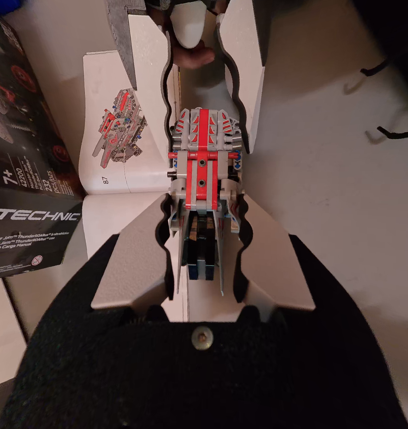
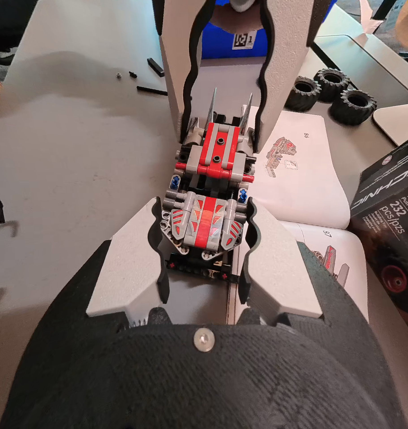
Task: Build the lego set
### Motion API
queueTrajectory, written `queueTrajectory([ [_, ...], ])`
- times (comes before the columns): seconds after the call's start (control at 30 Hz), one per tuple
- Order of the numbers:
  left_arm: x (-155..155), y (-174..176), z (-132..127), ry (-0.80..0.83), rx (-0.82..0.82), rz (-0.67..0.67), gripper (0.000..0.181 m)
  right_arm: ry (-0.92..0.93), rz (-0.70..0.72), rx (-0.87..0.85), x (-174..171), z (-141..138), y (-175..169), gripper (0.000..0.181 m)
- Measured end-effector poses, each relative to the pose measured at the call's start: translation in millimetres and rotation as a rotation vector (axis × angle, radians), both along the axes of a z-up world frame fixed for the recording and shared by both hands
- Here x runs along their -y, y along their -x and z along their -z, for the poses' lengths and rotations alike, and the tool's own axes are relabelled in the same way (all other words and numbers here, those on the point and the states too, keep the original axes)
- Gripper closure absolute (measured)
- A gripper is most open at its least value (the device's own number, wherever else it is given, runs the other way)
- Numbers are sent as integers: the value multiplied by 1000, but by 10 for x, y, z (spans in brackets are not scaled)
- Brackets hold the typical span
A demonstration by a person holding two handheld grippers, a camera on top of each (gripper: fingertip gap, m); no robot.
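Left wrist view: left gripper [image 1: 204, 204] has its jaws clamped on the rear of the red-and-grey model [image 1: 203, 176], black wavy pads pressed to both flanks. The model sits between the two grippers, over the open manual [image 1: 119, 130] on the bench [image 1: 326, 209]. Right gripper [image 1: 206, 130] comes in from the far side, its jaws closed on the model's nose. A hand [image 1: 193, 55] shows behind it. Dark box [image 1: 24, 185] w/ printed lettering and red-wheel artwork stands at left, touching the manual.

Right wrist view: right gripper [image 2: 204, 209] grips the model [image 2: 210, 185] at its nose end, pads against both sides; left gripper [image 2: 219, 137] holds the far end, by the two grey spikes. Manual [image 2: 302, 185] lies open under and to the right of the model, printed w/ build diagrams and page nos. Box [image 2: 388, 209] at right edge. Three black tyres [image 2: 333, 95] sit beyond the manual. Small black pins and a rod [image 2: 152, 91] lie far left. Blue bin [image 2: 233, 39] w/ a square code sticker stands behind.
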State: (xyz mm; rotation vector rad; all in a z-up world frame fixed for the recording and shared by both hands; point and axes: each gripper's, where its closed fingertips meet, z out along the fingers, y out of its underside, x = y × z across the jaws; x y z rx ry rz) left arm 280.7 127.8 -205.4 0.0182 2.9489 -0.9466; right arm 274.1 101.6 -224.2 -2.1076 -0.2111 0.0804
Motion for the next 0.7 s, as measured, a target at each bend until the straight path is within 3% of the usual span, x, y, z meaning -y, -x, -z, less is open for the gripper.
queueTrajectory([
  [0.7,108,19,-3,27,-6,-9,126,-63,29,10,-24,-17,-8,108],
])
